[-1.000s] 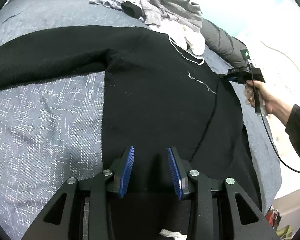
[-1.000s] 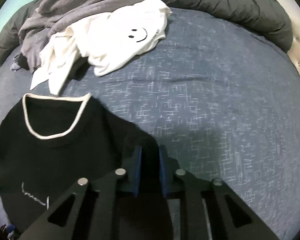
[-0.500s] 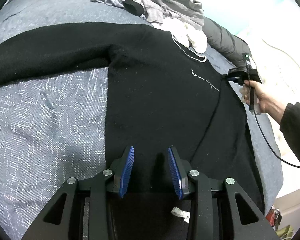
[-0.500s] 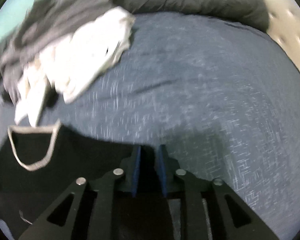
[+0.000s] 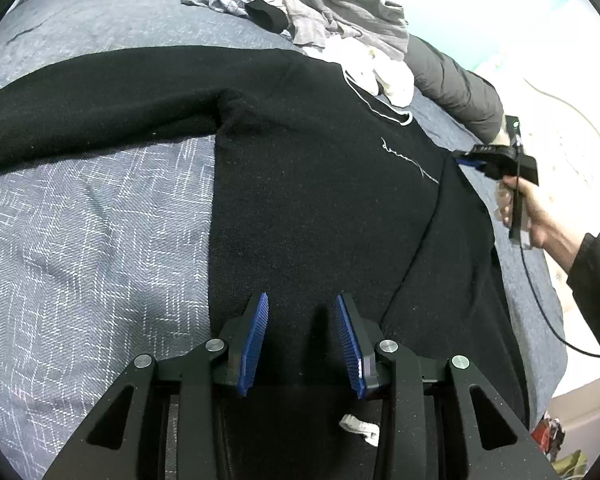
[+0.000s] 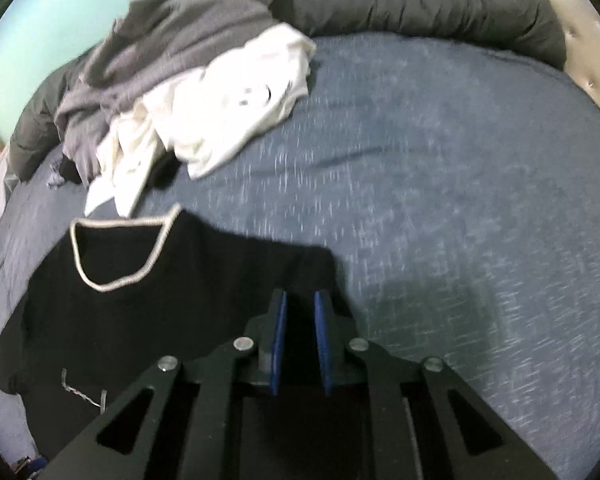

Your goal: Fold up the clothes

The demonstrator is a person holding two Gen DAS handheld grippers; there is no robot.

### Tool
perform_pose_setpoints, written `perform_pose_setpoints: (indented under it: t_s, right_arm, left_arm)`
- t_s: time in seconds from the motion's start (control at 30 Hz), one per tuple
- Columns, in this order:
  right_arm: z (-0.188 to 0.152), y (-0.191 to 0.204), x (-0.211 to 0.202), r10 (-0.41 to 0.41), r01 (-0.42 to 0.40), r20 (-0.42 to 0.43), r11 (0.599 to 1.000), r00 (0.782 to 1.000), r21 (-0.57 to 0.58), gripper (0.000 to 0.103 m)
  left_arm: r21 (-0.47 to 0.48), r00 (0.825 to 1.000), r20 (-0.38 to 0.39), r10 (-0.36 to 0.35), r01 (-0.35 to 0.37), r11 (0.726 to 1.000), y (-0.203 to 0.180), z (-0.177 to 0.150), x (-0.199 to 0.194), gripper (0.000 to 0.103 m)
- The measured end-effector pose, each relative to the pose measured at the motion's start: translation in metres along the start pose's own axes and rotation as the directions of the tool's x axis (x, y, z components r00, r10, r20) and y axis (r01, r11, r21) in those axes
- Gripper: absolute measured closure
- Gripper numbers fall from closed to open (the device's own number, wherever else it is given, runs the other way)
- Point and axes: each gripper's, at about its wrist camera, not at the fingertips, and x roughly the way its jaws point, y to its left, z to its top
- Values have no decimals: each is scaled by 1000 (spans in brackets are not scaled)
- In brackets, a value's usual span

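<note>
1. My left jaws (image 5: 302,338) hang spread over the lower body of the black sweater (image 5: 320,208), close above the cloth; nothing is between the pads.
2. My right jaws (image 6: 300,340) are closing at the sweater's right shoulder edge. Black cloth lies between the pads; I judge it a pinch on that edge, though the blur leaves contact uncertain.
3. The sweater lies flat and face up on the bed (image 5: 80,240), 1 sleeve (image 5: 92,92) stretched out to the left, the other side already laid inward along a diagonal fold line (image 5: 416,240).
4. Handling, as a judgement: a soft, thick knit, moderately heavy for a garment, limp, with no stiffness. It will sag and drag on the textured bedcover rather than slide. It is not fragile.
5. Grip points: take double thickness at the hem corner and at the shoulder seam. Avoid the pale-trimmed neckline (image 6: 118,252); it would stretch.
6. Farther off, a white shirt (image 6: 228,120) and grey clothes (image 6: 172,44) lie heaped, near the neckline. Beyond them is a dark rolled duvet (image 6: 420,4).
</note>
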Motion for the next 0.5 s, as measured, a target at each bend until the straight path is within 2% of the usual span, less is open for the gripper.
perform_pose_setpoints:
  t_s: [0.07, 0.17, 0.23, 0.33, 0.5]
  right_arm:
    - [0, -5, -1, -44, 44, 9, 999, 999, 17, 89]
    - [-2, -16, -29, 19, -26, 81, 996, 997, 88, 89]
    - [-7, -14, -45, 50, -56, 95, 996, 994, 62, 89]
    - [-33, -12, -73, 103, -106, 100, 994, 990, 20, 89]
    - [-103, -18, -102, 170, -171, 79, 985, 982, 4, 89]
  left_arm:
    - [-2, 1000, 1, -1, 1, 1000, 0, 1, 0, 65]
    - [-7, 1000, 4, 3, -3, 1000, 1, 3, 0, 65]
    - [-9, 1000, 7, 5, -4, 1000, 2, 4, -1, 65]
    - [-12, 1000, 9, 1, -1, 1000, 1, 5, -3, 65]
    - [-4, 1000, 31, -4, 4, 1000, -5, 6, -14, 64]
